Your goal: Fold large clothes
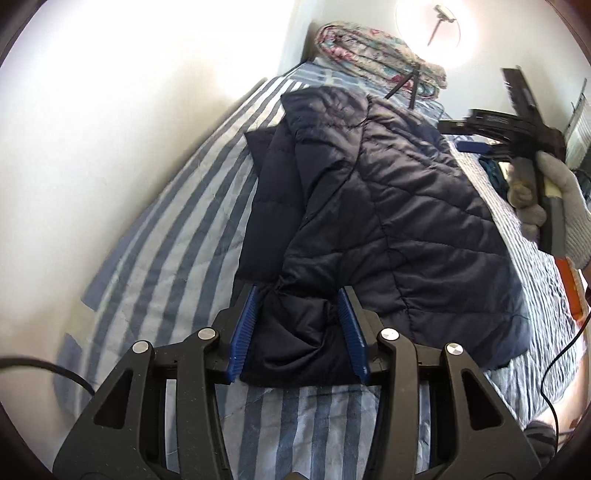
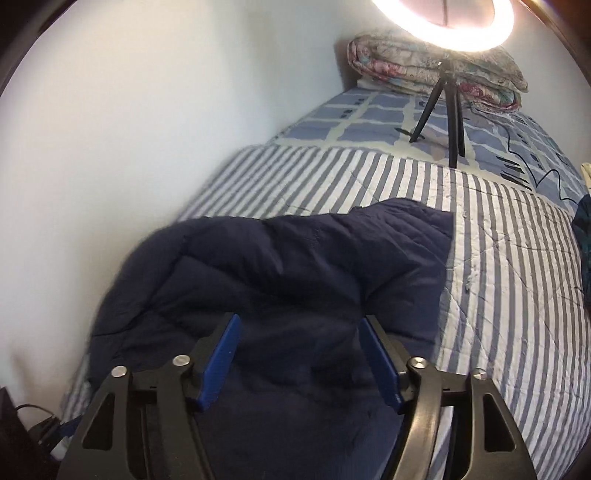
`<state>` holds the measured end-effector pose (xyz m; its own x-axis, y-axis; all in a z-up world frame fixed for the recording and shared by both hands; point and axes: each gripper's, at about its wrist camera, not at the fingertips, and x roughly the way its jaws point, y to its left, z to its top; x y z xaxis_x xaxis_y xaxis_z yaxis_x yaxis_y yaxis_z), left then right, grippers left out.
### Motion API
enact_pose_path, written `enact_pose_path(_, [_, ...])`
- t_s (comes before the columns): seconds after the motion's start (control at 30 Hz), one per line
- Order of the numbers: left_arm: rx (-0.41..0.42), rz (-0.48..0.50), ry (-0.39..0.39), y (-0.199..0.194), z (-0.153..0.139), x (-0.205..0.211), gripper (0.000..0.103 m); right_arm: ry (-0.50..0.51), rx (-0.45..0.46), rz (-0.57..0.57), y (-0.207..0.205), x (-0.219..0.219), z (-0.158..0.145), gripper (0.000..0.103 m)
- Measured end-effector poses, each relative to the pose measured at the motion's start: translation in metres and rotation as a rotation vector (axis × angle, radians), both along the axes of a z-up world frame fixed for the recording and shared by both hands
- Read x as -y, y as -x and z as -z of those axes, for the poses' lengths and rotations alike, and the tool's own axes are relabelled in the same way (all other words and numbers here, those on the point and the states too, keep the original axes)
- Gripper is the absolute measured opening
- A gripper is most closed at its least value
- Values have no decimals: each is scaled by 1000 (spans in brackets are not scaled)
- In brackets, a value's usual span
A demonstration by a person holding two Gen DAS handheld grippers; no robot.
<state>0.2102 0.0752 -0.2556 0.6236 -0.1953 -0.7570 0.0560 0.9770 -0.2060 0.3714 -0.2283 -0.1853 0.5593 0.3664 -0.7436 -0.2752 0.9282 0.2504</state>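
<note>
A navy quilted jacket point(image 1: 388, 206) lies on the blue-and-white striped bed cover point(image 1: 159, 229), hood end toward the far side. My left gripper point(image 1: 297, 291) is shut on the bunched end of a sleeve, with the fabric pinched between its blue pads. In the left wrist view my right gripper point(image 1: 458, 134) hovers over the jacket's far right edge, held by a gloved hand point(image 1: 554, 199). The right wrist view shows my right gripper point(image 2: 300, 319) open above the jacket point(image 2: 295, 258), its pads wide apart and pressing on nothing.
A white wall point(image 1: 110, 110) runs along the bed's left side. A folded floral quilt point(image 2: 436, 66) sits at the head of the bed. A ring light point(image 2: 443, 26) on a black tripod point(image 2: 454, 110) stands on the bed before it. Cables trail at the right edge point(image 1: 554, 362).
</note>
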Motion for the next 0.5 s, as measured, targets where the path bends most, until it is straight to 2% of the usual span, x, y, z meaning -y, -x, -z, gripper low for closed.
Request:
enact_pose_path(0.07, [18,9,16,4,-11,-4,55,-44,1,-18,24,14,-6,88])
enact_pose_path(0.1, [28,7,33,6,-17,-7,64,-76,-16,-29,36,23,-7,89])
enact_pose_path(0.13, [36,6,49,7,-22,-9,66,-114,-41,-40,50,31,-4,89])
enact_pose_path(0.3, [31,-24,142,6,-35,-24,66,-219,-176,-76,110,53,29,89])
enact_pose_path(0.5, [-46,-43,247,-8,-21,-31,66,-353,-280,-89,155,55,70,89])
